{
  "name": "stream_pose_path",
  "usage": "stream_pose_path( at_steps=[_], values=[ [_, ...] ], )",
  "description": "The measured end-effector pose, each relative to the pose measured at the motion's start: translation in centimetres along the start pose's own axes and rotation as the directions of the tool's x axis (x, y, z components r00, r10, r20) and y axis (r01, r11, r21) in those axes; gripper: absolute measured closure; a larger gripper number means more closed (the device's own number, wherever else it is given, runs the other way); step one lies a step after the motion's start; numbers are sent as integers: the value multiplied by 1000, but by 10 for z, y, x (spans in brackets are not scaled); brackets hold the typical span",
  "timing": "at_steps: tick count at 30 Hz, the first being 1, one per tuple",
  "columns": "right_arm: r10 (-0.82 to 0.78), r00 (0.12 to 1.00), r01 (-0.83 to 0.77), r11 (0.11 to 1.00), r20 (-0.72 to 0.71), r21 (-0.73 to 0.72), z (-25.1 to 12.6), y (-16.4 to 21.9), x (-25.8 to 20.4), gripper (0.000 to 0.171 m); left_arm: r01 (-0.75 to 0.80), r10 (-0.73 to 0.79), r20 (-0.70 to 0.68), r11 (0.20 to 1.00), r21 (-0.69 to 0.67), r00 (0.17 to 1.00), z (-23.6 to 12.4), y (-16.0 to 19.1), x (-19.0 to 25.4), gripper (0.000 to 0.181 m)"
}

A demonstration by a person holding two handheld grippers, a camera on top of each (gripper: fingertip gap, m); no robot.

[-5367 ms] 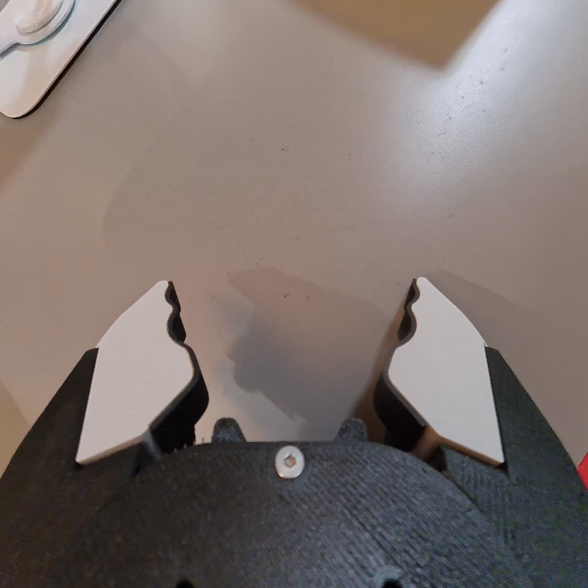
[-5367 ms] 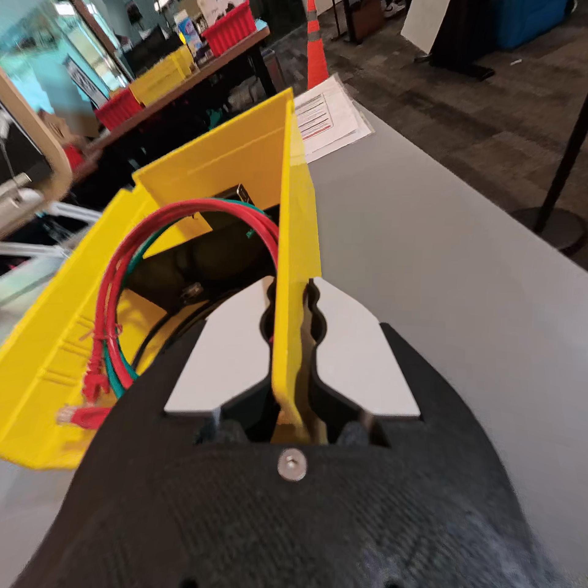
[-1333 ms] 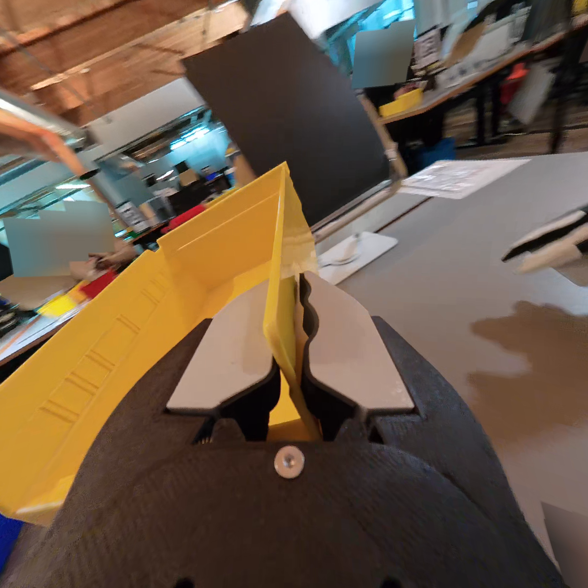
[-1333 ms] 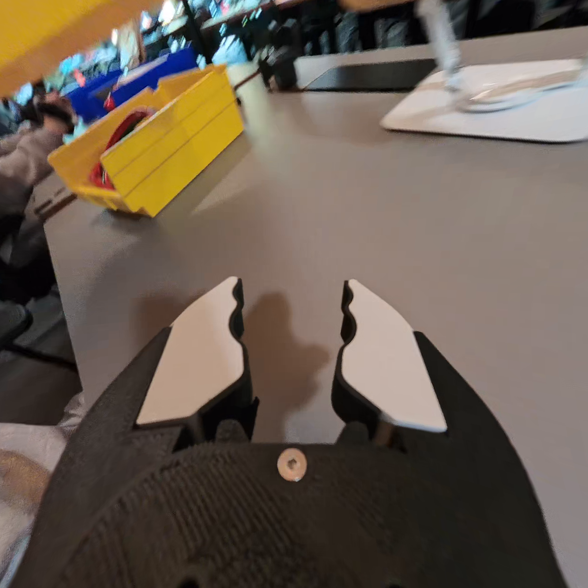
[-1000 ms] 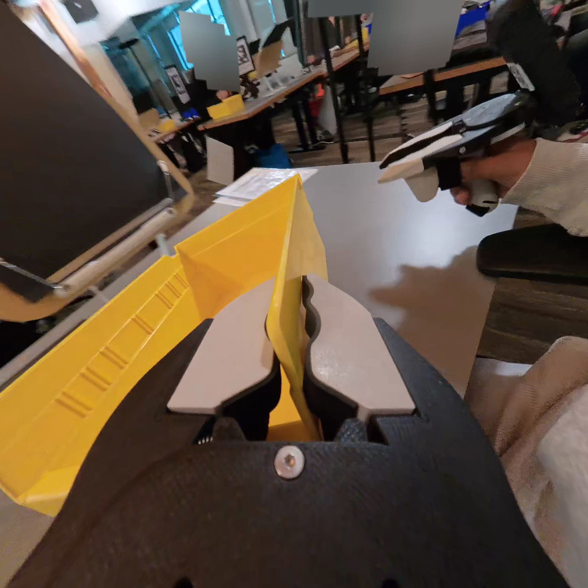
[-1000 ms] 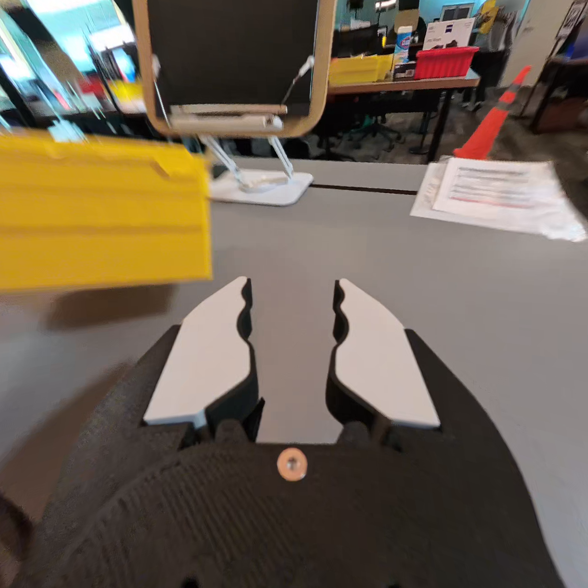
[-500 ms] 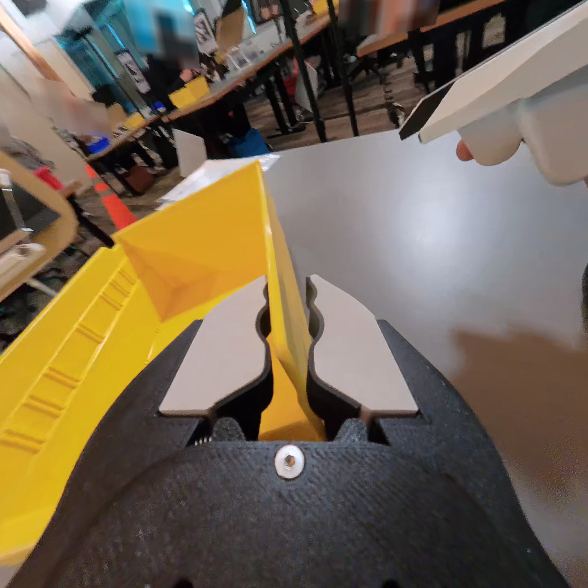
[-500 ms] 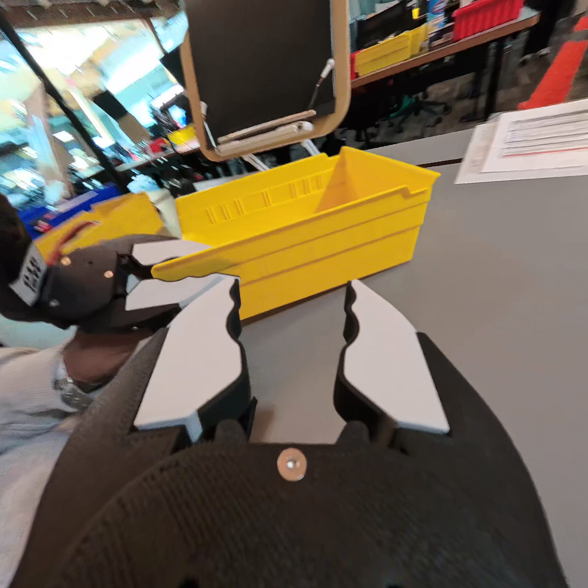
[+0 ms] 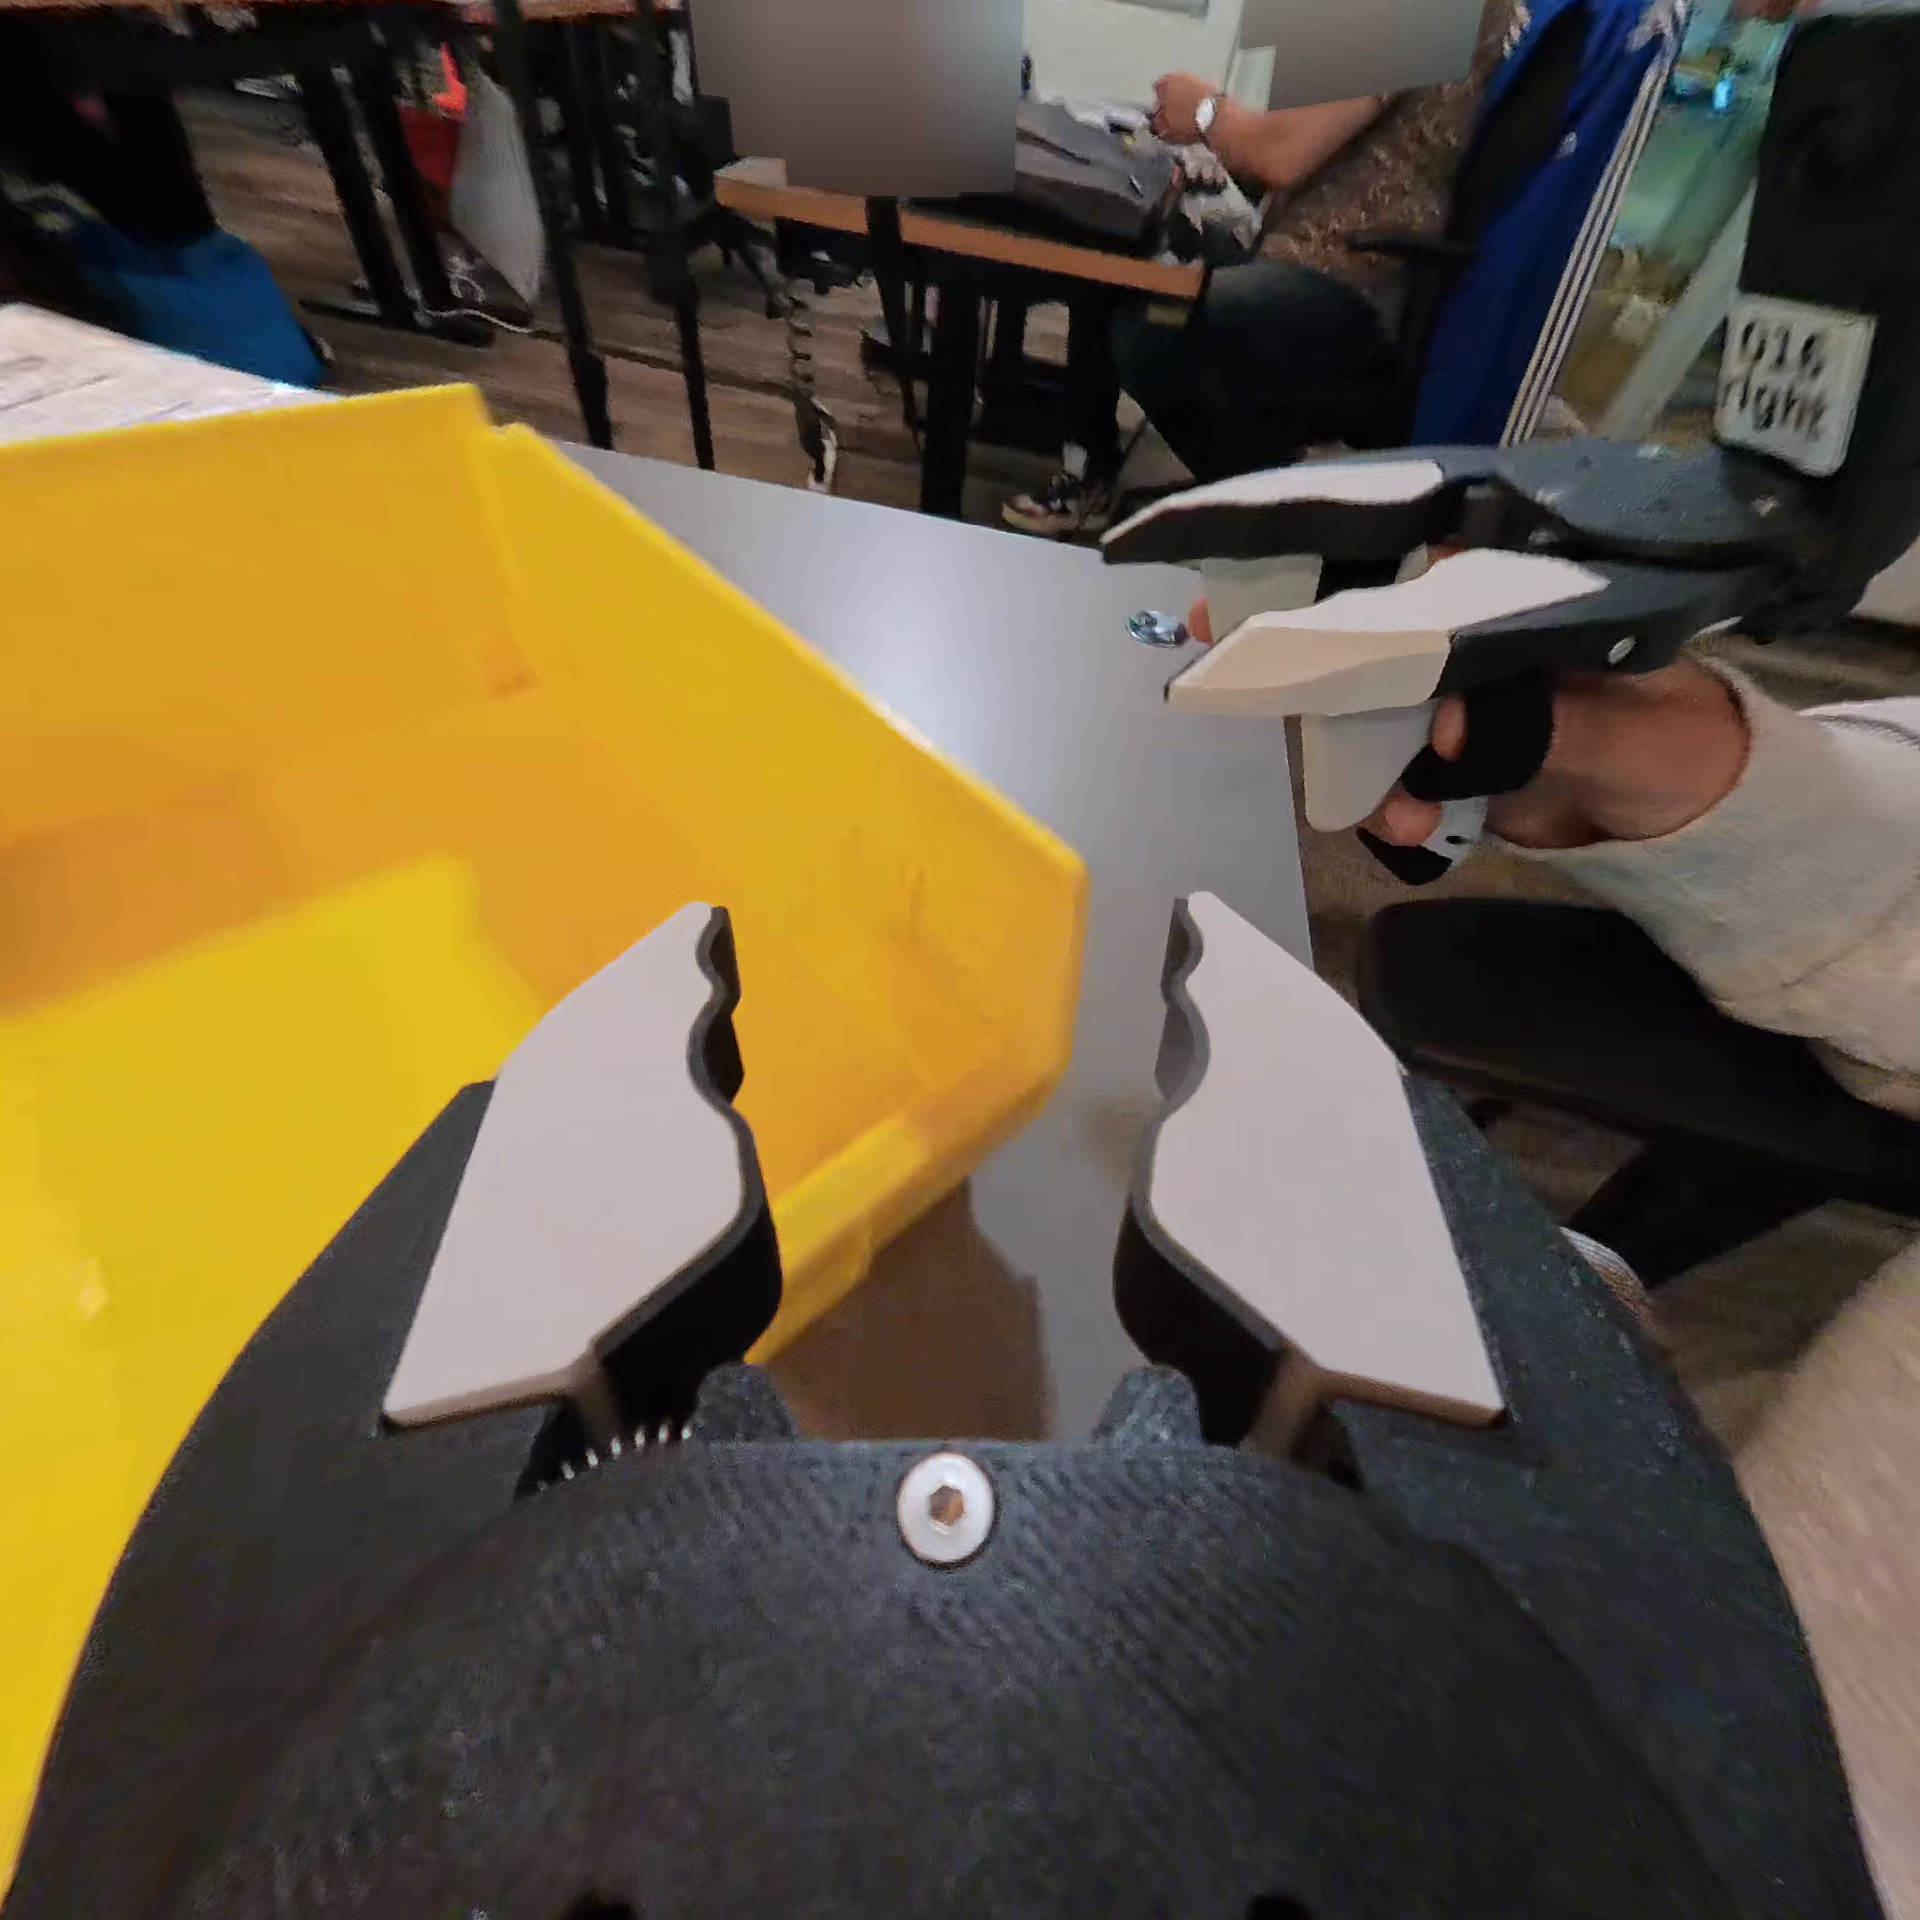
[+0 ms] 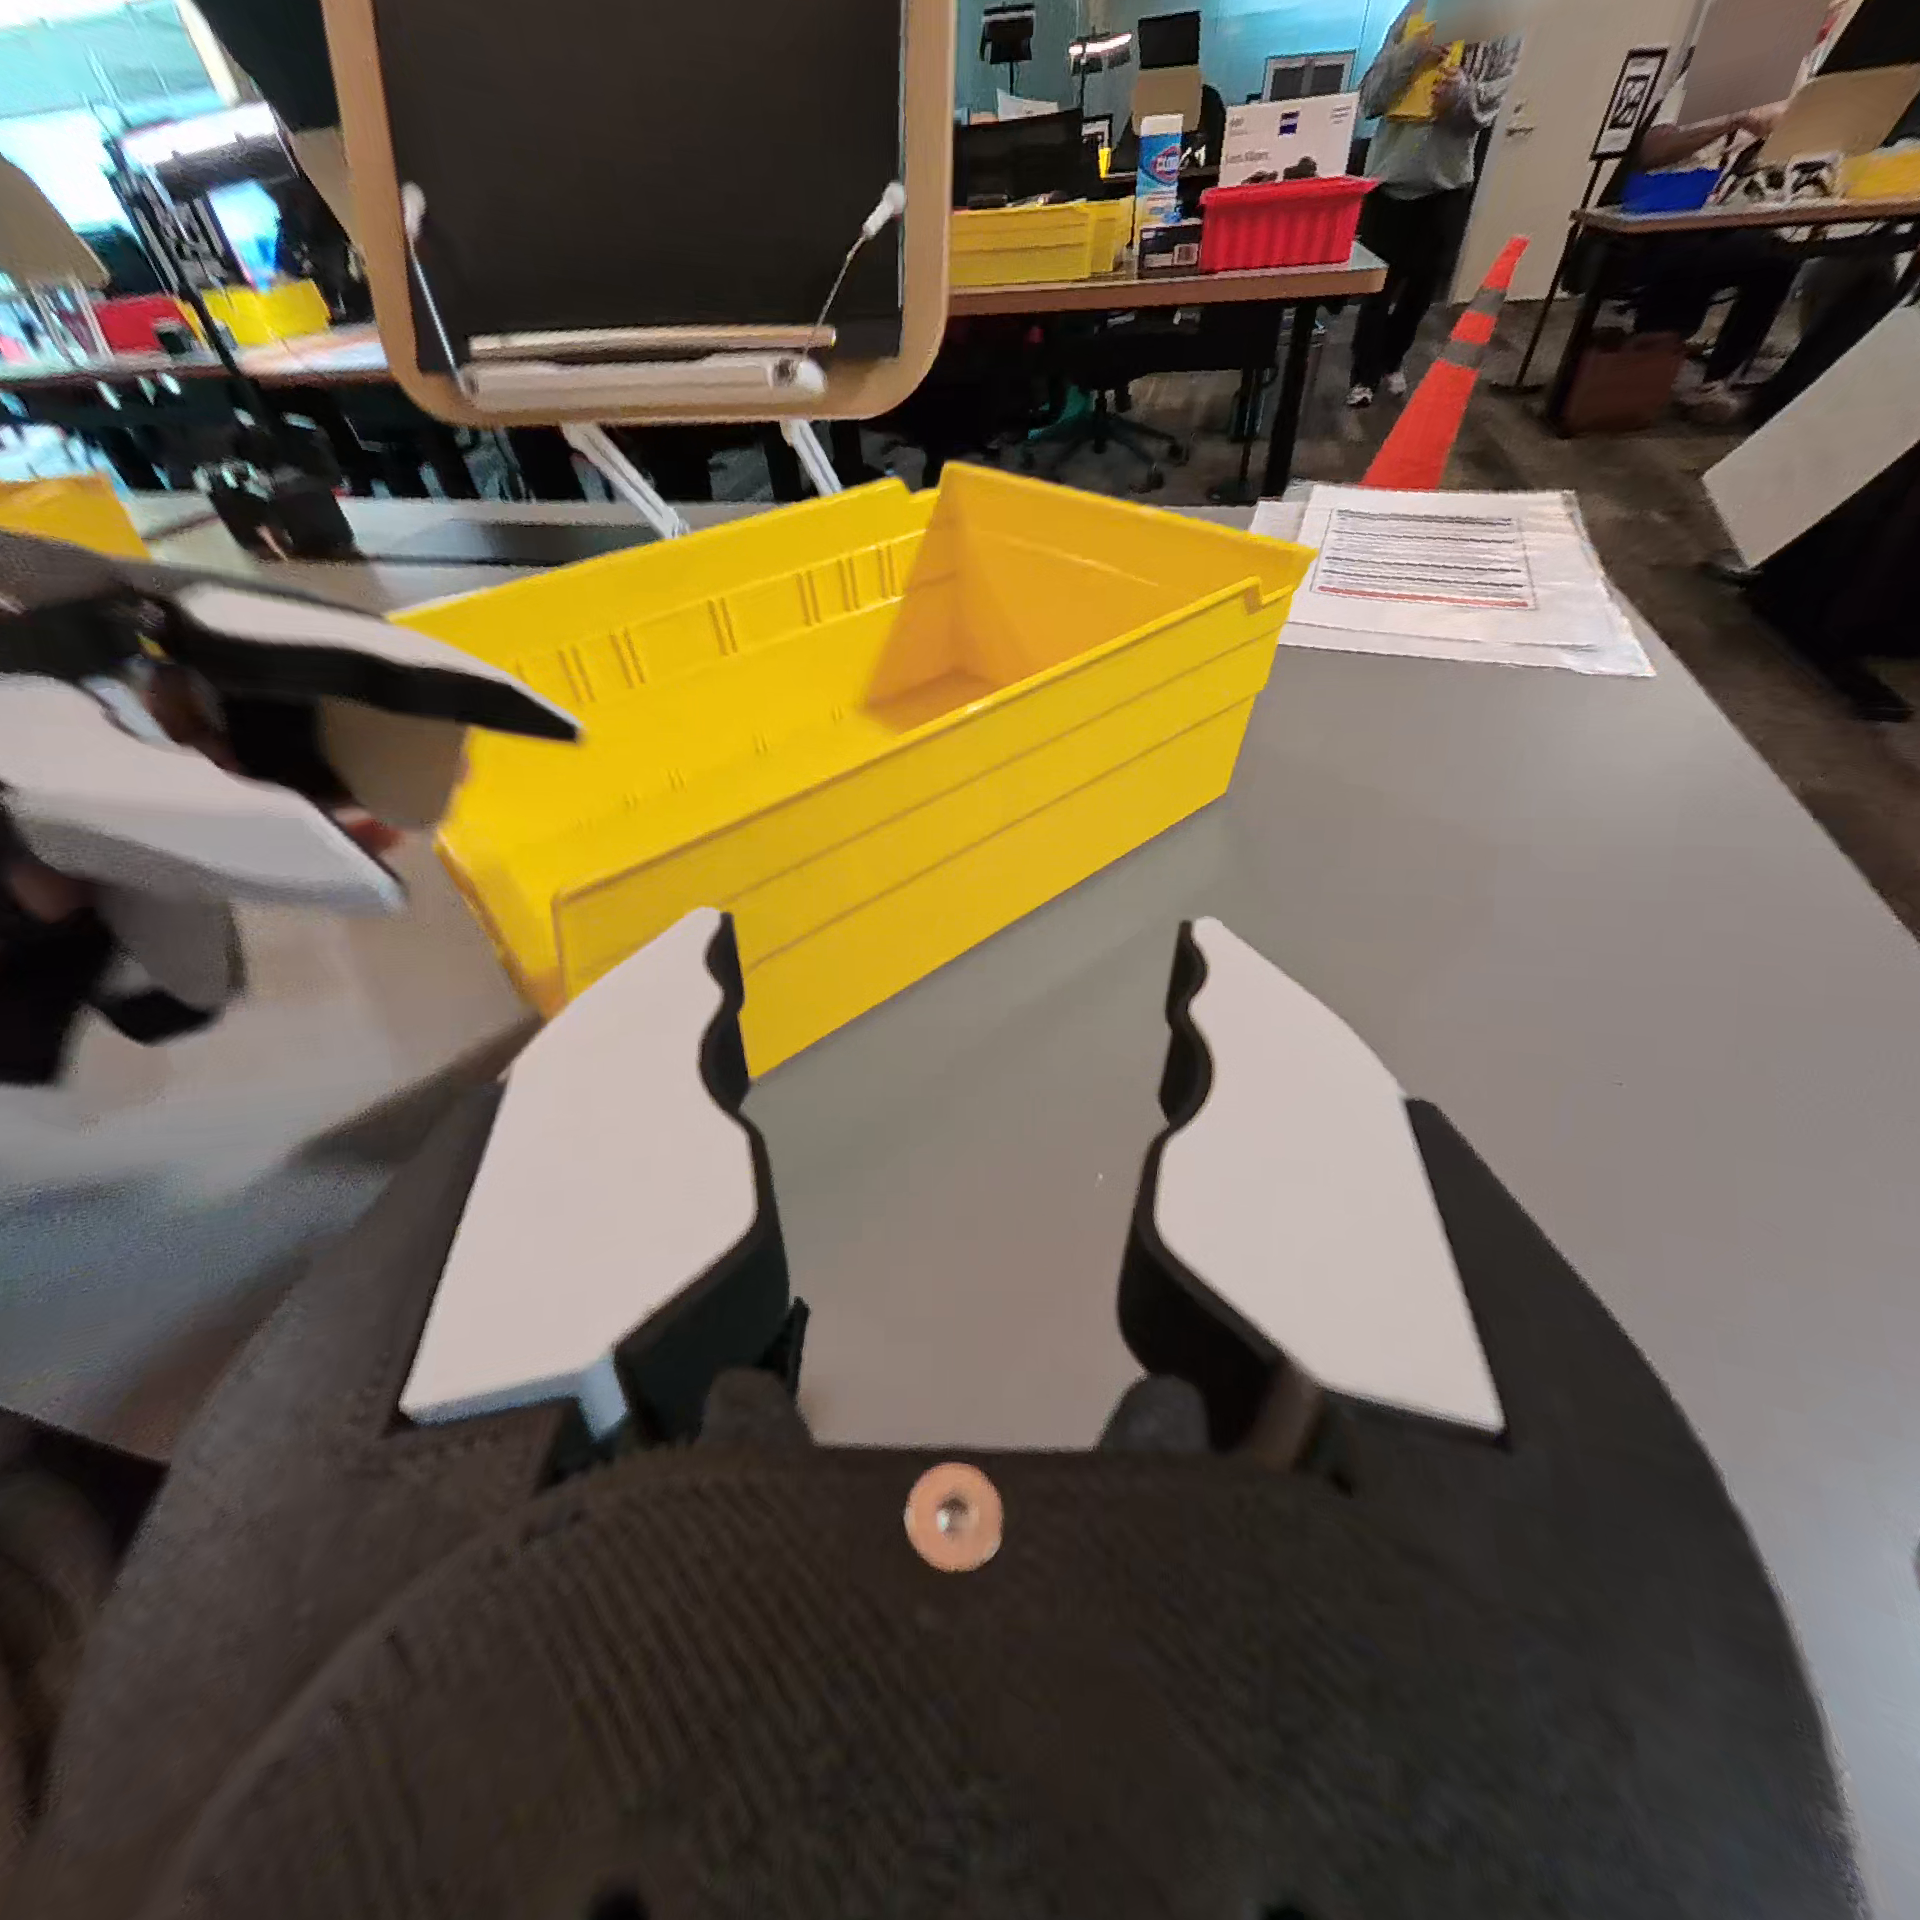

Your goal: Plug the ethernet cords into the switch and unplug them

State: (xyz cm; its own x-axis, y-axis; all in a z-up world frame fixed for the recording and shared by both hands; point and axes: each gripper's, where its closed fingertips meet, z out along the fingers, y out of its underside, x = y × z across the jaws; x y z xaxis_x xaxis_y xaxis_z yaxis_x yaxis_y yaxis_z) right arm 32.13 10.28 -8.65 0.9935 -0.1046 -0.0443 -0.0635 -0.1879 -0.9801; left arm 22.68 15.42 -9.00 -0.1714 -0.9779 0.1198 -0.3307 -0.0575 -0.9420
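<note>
No switch or ethernet cords show in either view. An empty yellow bin (image 10: 935, 727) stands on the grey table (image 10: 1507, 935); it also shows in the left wrist view (image 9: 416, 779). My left gripper (image 9: 951, 935) is open and empty just off the bin's near corner; it also shows blurred in the right wrist view (image 10: 473, 810) at the bin's left end. My right gripper (image 10: 951, 956) is open and empty above the table in front of the bin; it shows in the left wrist view (image 9: 1138, 613) to the right, held by a hand.
A dark tablet on a white stand (image 10: 655, 208) stands behind the bin. A sheet of paper in plastic (image 10: 1455, 571) lies at the table's far right. The table's edge (image 9: 1294, 779) is close to a black chair (image 9: 1610, 1060). An orange cone (image 10: 1444, 395) stands on the floor.
My left gripper has let go of the bin's wall and opened, drawing back off its corner. The bin now rests on the table. My right gripper has opened wider and swung to face the bin.
</note>
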Motion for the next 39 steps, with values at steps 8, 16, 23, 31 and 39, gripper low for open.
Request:
stream_pose_path(
  at_steps=[8, 16, 23, 31, 39],
  values=[
    [-186, 978, 187, 982, 91, -4, 38, 6, -86, 80, 188, -225, 187, 962, 199, 956, -137, 54, -49, 101],
    [-143, 990, 143, 973, 9, -183, 107, 20, -50, 88, 373, -431, 140, 874, 312, 892, -171, 73, -53, 67],
    [76, 970, -116, 979, -229, -167, 98, 17, 93, 168, 372, -436, 141, 866, 334, 889, -182, 74, -54, 70],
    [144, 949, -172, 982, -282, -78, 47, 21, 171, 165, 402, -477, 175, 851, 340, 862, -186, 79, -63, 64],
    [90, 810, -115, 993, -580, -8, 11, 7, 213, 147, 476, -500, 97, 858, 193, 861, -179, 86, -46, 75]
  ],
)
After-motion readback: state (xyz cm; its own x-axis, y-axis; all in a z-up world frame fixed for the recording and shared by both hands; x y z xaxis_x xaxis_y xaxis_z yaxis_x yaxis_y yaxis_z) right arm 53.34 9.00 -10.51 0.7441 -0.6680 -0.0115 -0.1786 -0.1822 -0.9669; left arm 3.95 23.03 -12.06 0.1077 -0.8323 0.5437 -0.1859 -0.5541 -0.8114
